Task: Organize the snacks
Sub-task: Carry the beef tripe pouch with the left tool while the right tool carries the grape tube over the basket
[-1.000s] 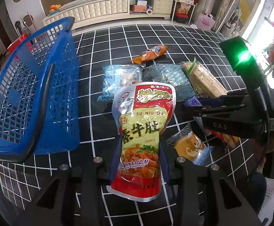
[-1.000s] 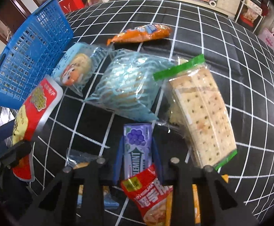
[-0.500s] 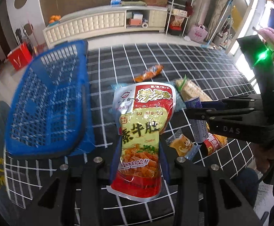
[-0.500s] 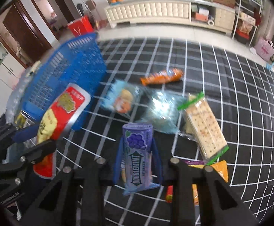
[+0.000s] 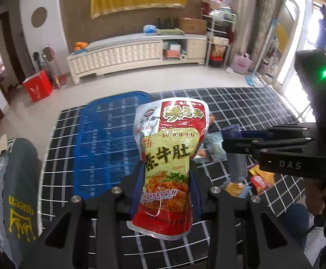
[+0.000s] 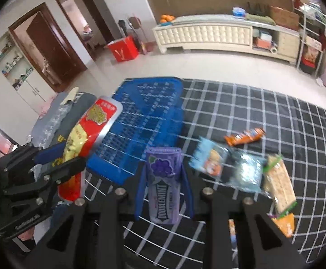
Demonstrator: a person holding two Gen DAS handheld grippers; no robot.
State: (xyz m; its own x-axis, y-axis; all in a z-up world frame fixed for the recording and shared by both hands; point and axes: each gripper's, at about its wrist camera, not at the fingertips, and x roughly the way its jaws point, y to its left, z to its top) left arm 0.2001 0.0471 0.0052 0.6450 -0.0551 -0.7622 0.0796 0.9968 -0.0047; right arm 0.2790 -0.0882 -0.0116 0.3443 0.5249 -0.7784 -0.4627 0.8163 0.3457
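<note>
While aloft: one red pouch (image 5: pixel 166 157) | one gum pack (image 6: pixel 164 182) | one basket (image 6: pixel 147 121)

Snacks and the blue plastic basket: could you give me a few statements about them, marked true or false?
1. The left gripper holds a red-and-yellow snack pouch. True.
2. The right gripper holds an orange wrapper. False: it grips a purple Doublemint gum pack.
3. The blue plastic basket already holds several snacks. False: no snacks show in it.
4. A clear cracker packet lies on the black grid-patterned cloth. True.
</note>
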